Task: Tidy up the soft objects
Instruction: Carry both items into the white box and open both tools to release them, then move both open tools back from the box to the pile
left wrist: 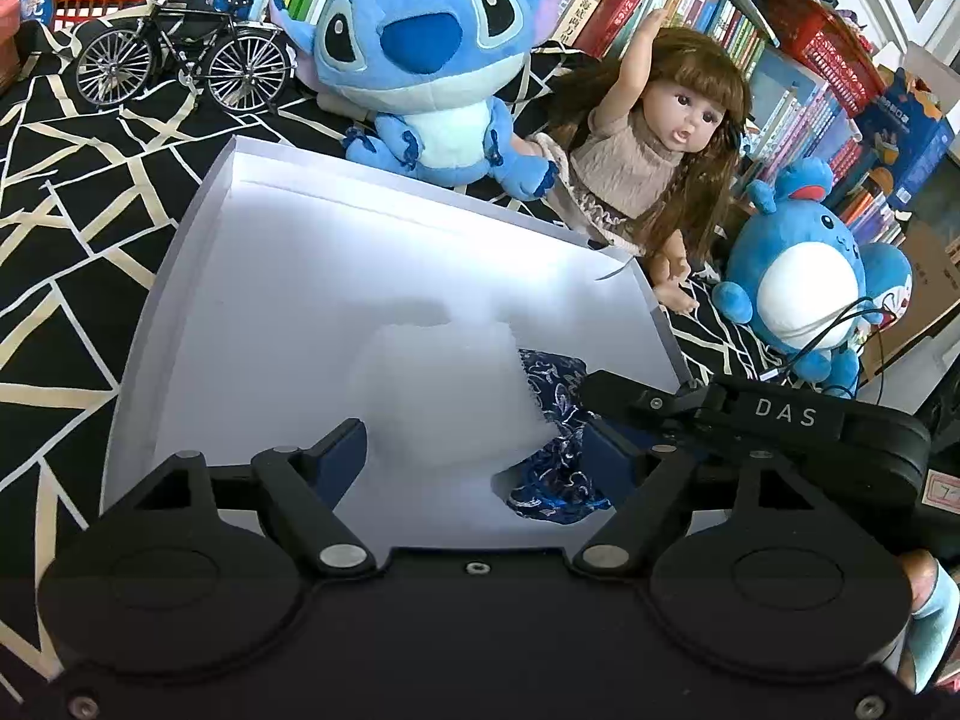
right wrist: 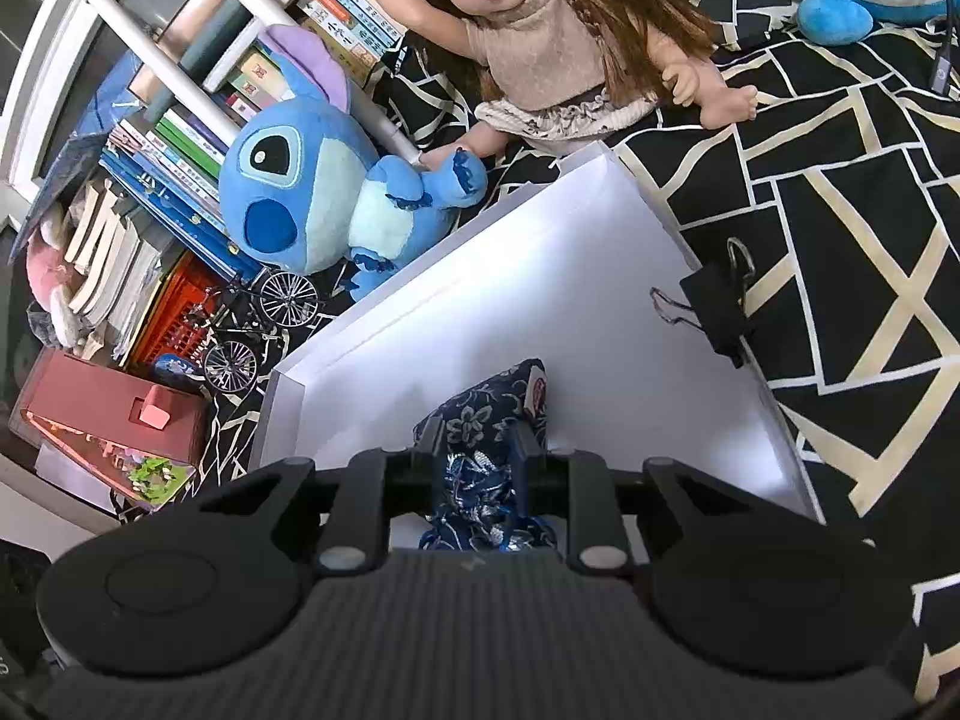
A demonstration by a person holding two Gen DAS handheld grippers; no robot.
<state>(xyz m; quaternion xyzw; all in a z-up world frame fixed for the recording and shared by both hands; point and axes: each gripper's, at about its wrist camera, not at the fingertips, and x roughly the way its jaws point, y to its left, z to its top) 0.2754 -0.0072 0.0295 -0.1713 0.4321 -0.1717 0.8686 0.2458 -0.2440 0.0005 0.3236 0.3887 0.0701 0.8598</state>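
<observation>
Inside the shallow white cardboard tray [right wrist: 600, 228], the right gripper [right wrist: 477, 450] clamps a dark-blue embroidered fabric pouch [right wrist: 480, 420]; the left gripper [left wrist: 480, 444] straddles white foam [left wrist: 444, 396], jaws spread.

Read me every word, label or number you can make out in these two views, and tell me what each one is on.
"DAS": white letters on the right gripper body, seen from the left wrist view.
Book spines: printed titles, too small and blurred to read.
Blue carton: print unreadable.
Pouch tag: unreadable.
</observation>
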